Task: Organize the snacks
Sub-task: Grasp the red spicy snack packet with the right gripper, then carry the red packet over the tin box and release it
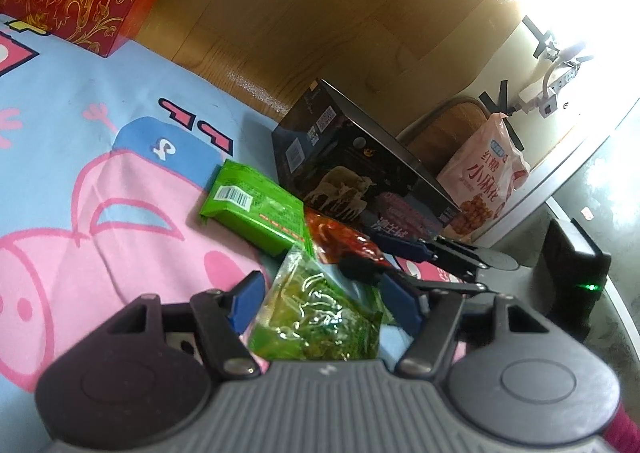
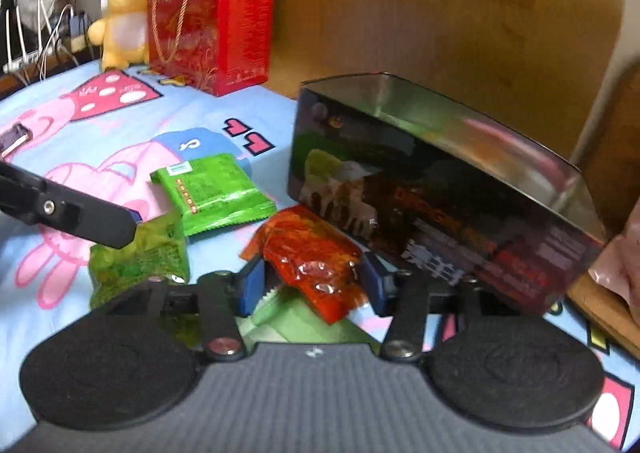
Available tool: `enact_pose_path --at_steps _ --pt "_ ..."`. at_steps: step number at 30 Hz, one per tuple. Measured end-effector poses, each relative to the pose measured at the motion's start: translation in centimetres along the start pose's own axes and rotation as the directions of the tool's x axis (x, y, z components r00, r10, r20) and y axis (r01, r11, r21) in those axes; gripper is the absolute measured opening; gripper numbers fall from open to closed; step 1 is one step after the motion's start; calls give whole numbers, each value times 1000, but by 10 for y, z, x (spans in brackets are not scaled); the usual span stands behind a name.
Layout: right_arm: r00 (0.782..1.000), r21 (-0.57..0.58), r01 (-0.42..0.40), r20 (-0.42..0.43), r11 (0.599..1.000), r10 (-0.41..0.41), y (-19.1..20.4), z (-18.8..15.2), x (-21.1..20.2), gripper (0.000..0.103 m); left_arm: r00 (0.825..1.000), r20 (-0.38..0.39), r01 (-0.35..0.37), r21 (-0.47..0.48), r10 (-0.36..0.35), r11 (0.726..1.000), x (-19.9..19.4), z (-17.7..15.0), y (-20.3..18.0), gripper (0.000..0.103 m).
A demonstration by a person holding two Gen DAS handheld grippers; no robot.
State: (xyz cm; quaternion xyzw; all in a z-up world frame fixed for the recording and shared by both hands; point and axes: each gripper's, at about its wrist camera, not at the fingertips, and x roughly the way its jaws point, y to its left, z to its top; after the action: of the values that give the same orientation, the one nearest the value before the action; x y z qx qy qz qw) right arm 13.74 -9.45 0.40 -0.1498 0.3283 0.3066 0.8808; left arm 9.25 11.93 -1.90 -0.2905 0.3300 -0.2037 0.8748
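Bedsheet [image 2: 120, 125]: 3 green pkts [image 2: 212, 189], 1 red [image 2: 312, 253].

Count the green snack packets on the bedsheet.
3. The flat bright green foil packet lies left of the dark box. A clear packet of green pickles sits between the left gripper's fingers. A pale green packet lies under the red one; others may be hidden.

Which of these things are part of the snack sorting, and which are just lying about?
Part of the job:
- green-clear packet, between the left tongs
- red packet, between the right tongs
- green flat packet
- dark box
- pink snack bag

Just lying about:
- red gift bag
- yellow plush toy
- cartoon sheet
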Motion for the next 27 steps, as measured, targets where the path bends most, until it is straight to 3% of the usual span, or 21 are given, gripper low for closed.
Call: enact_pose_path --at_steps 4,6,8,12,13,15,16,18,20,23,27 --pt "999 73 -1 37 997 -2 -14 -9 -12 44 1000 2 -2 5 2 1000 -1 -1 -1 65" --pt "996 141 -6 85 990 -6 -22 -16 -27 26 1000 4 -2 5 2 1000 -1 -1 -1 65" --pt "989 214 -38 147 976 7 -27 -21 -49 21 1000 8 1 5 -1 1000 -1 -1 -2 65" --pt "971 311 -112 238 944 37 -28 -39 -92 20 999 11 33 -8 -33 999 -5 -1 -4 65" --pt "962 381 -199 250 903 107 -34 -47 -100 20 998 12 55 -18 -54 998 -7 -1 -5 65" --pt "925 540 -367 296 757 238 -50 -68 -107 19 995 12 102 -33 -102 994 -11 0 -9 65" --pt "914 582 -400 308 708 264 -54 -79 -108 17 993 8 122 -32 -121 992 -12 0 -13 69" --pt "909 634 -416 307 652 281 -58 -97 -107 16 991 -3 137 -6 -137 991 -11 -1 -25 72" --pt "923 673 -386 286 632 259 -63 -111 -102 15 990 -12 141 36 -141 989 -8 -4 -42 79" --pt "930 711 -367 280 600 238 -71 -124 -95 16 986 -57 158 62 -155 985 1 -6 -58 79" --pt "936 733 -351 269 582 225 -75 -132 -96 20 991 -47 134 149 -129 980 -3 -10 -80 79"
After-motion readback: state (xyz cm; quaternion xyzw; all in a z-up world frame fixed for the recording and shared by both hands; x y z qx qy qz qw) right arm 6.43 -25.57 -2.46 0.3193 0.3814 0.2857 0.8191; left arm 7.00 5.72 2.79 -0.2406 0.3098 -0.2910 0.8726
